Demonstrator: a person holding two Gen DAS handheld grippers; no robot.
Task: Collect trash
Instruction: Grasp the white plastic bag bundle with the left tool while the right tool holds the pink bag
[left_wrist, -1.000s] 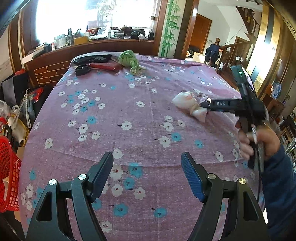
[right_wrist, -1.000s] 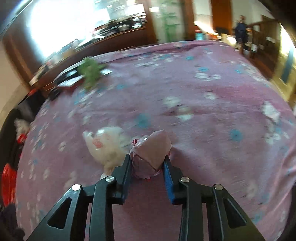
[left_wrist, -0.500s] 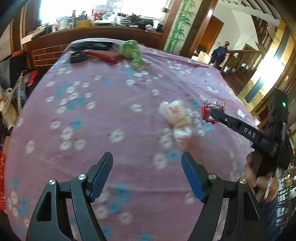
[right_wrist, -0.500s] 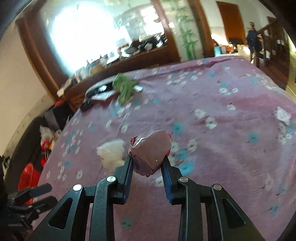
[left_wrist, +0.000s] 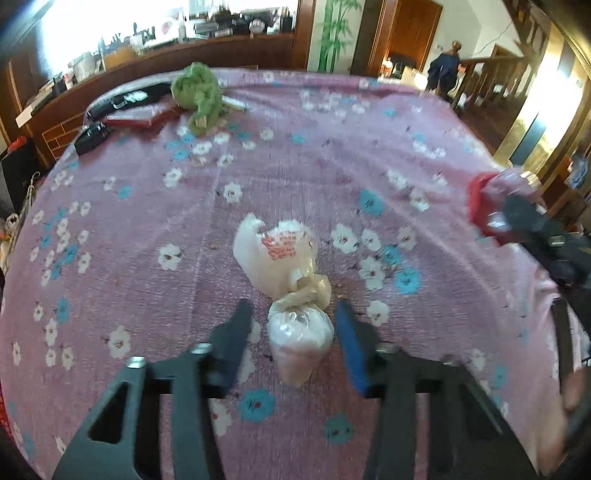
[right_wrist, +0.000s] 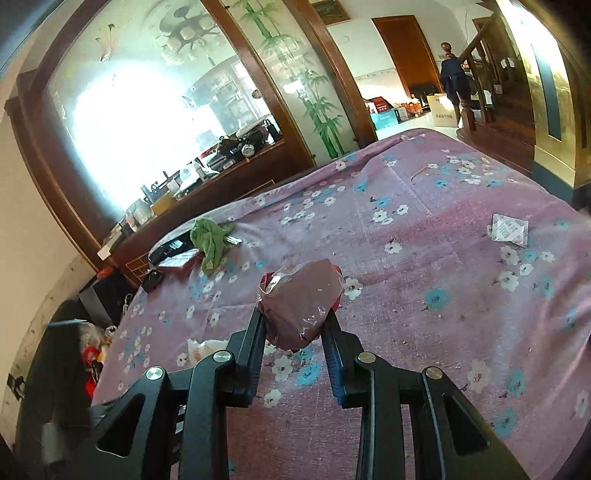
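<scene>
A knotted white plastic bag (left_wrist: 288, 266) lies on the purple flowered tablecloth (left_wrist: 147, 206). My left gripper (left_wrist: 293, 332) is open, its fingers on either side of the bag's lower bundle, not touching it. My right gripper (right_wrist: 295, 321) is shut on a crumpled red and clear wrapper (right_wrist: 299, 302) and holds it above the table. The wrapper also shows at the right edge of the left wrist view (left_wrist: 491, 199). The white bag peeks out left of the right gripper's fingers (right_wrist: 205, 347).
A green cloth (left_wrist: 199, 96) lies at the table's far side beside a red flat item (left_wrist: 136, 118) and black objects (left_wrist: 90, 134). A small white sachet (right_wrist: 509, 229) lies at the table's right. A cluttered wooden counter (right_wrist: 207, 177) stands behind.
My left gripper has moved forward to the white bag, which now sits between its open fingers. My right gripper has lifted and drawn back to the right with the wrapper.
</scene>
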